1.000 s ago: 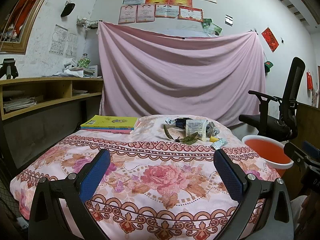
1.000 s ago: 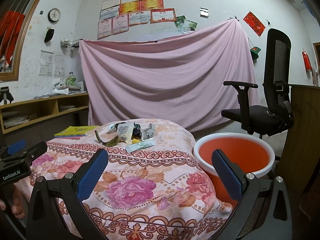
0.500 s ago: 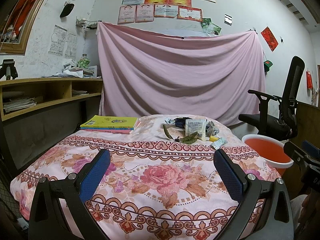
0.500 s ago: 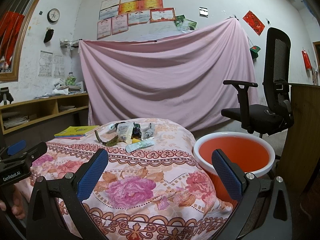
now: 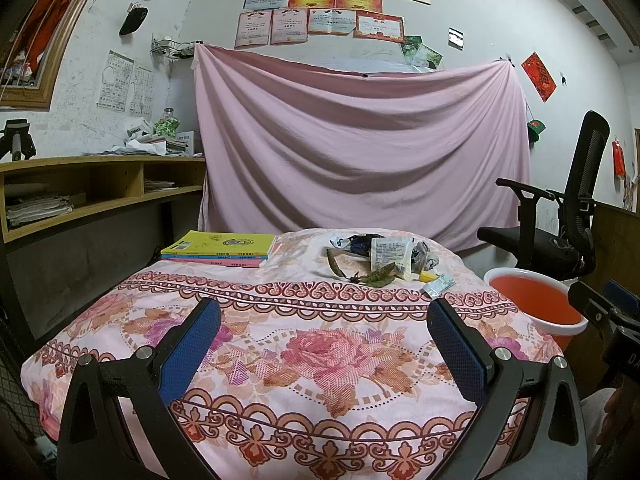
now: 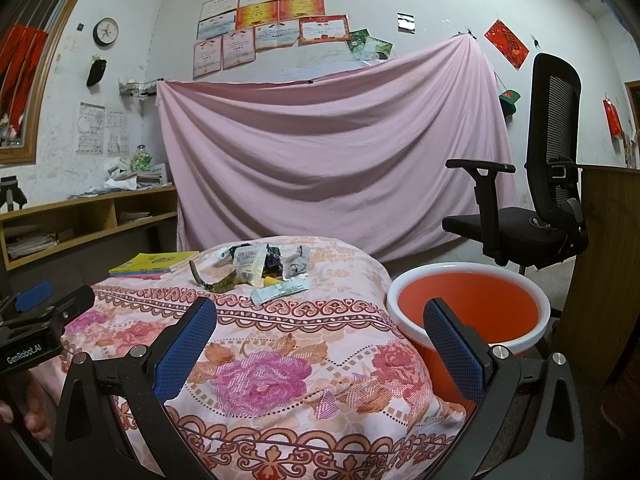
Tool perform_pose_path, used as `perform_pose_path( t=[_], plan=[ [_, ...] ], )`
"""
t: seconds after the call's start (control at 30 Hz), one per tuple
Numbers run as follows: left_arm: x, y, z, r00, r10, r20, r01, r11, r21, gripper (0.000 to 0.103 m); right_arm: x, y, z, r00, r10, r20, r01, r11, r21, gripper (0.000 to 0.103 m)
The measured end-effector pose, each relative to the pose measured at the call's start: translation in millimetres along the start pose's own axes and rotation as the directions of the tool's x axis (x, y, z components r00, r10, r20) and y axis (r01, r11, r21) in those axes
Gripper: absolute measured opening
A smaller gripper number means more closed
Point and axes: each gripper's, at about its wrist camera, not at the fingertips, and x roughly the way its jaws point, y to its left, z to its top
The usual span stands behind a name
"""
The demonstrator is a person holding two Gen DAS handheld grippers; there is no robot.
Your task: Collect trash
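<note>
At the near edge of the floral-covered surface [image 5: 320,360] I hold both claws level and empty, each spread wide with nothing between its blue pads. My left claw [image 5: 323,344] faces straight down the cloth toward the trash pile [image 5: 384,260], which lies at the far end: a white printed wrapper, dark crumpled foil, a green peel, a small yellow scrap and a pale sachet, all bunched together. My right claw [image 6: 320,344] sits nearer the right-hand side, so the orange bucket [image 6: 468,308] stands just beside it, past the cloth's edge. I judge that split deliberate: one claw lined up on the litter, the other close to where it should be dropped. The stack of books [image 5: 220,249] to the left of the pile is not rubbish, so I keep off it.
</note>
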Motion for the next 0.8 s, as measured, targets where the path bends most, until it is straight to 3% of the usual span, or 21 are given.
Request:
perform_pose_path(
  t=[0.8],
  plan=[
    [0.1,-0.3,0.0,1.000,0.001,-0.001,-0.001,1.000,0.003,0.101,0.3,-2.8,-1.8,1.000,0.002,0.000,-0.002,1.000,0.006,0.103]
  ],
)
